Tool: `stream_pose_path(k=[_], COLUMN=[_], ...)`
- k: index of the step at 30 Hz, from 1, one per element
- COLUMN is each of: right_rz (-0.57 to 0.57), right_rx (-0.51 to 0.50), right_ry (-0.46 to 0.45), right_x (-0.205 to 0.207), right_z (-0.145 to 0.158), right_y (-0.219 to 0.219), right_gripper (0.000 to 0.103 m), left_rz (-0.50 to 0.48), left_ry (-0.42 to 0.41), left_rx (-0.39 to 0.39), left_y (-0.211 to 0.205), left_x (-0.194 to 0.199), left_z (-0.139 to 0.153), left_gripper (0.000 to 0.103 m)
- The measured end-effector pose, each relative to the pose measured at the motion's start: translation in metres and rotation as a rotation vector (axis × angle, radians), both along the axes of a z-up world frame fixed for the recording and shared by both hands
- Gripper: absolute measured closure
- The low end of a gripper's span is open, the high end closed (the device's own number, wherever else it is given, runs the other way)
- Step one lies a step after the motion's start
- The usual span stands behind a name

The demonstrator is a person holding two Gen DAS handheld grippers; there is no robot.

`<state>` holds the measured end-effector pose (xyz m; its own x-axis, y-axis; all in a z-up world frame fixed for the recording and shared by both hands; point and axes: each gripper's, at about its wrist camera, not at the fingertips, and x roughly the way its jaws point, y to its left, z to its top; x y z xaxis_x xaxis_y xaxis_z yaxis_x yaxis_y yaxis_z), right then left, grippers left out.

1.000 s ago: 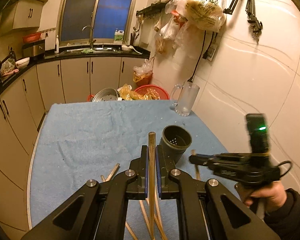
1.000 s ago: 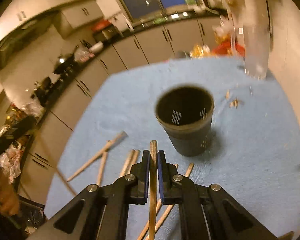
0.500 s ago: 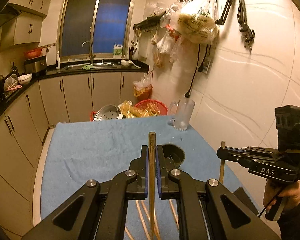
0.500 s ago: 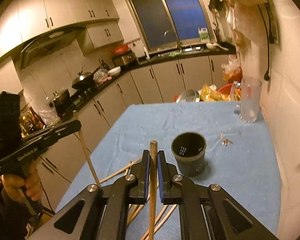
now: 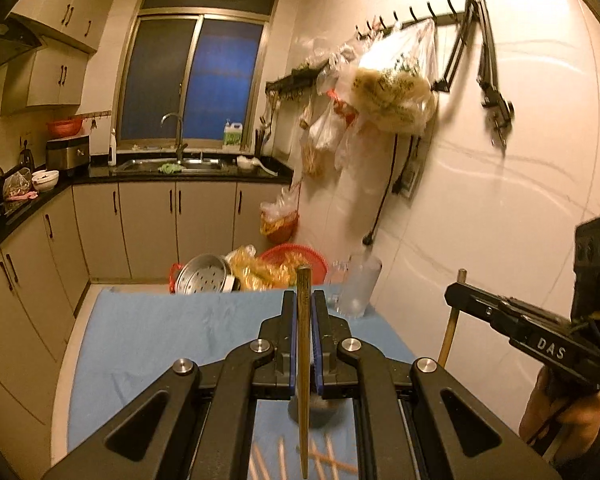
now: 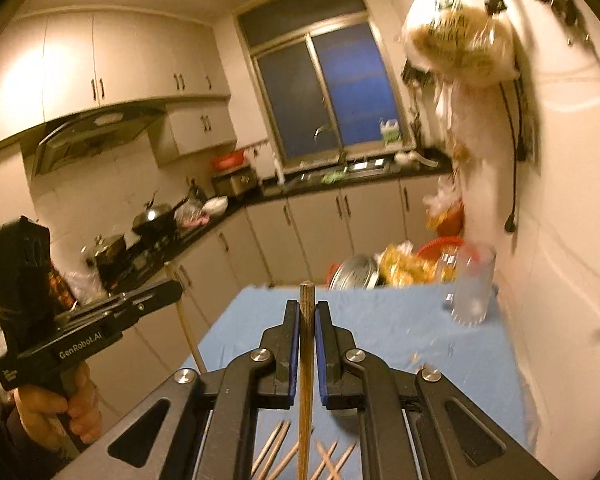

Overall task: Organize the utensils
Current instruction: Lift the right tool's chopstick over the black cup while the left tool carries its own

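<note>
Below the left gripper [image 5: 303,320], the dark round holder cup [image 5: 314,410] is sitting on the blue cloth-covered table [image 5: 160,332]; both grippers, right gripper [image 6: 307,320] included, are pinching upright wooden chopsticks [image 5: 303,360], left nearer.

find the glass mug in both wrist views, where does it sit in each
Left wrist view: the glass mug stands at the far right corner of the blue cloth, right of centre, just beyond the left gripper.
Right wrist view: the same mug sits at the right, blurred, on the cloth's far right edge near the wall.
Shared landmark: the window above the sink.
</note>
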<state>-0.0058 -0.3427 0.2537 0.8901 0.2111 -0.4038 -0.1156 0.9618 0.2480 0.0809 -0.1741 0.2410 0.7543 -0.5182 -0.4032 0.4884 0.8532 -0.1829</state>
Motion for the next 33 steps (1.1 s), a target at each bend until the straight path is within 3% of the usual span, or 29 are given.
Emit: stream_pose_path(k=[6, 19, 33], right_rz=[-0.085, -0.119, -0.078], right_rx=[-0.004, -0.041, -0.046], right_ry=[-0.103, -0.144, -0.033], right_x=[0.013, 0.08, 0.104], right_z=[0.017, 0.001, -0.093], right_y=[-0.011, -0.022, -0.03], right_gripper=[0.095, 0.095, 0.094], left_rz=[0.032, 0.062, 0.043], left_ry=[-0.017, -0.027, 0.015], left_rx=[-0.047, -0.065, 0.07], left_y=[-0.019, -0.048, -0.078], left_x=[0.03, 0.084, 0.092], left_z=[0.001, -0.022, -0.092], left_gripper=[0.096, 0.096, 0.096])
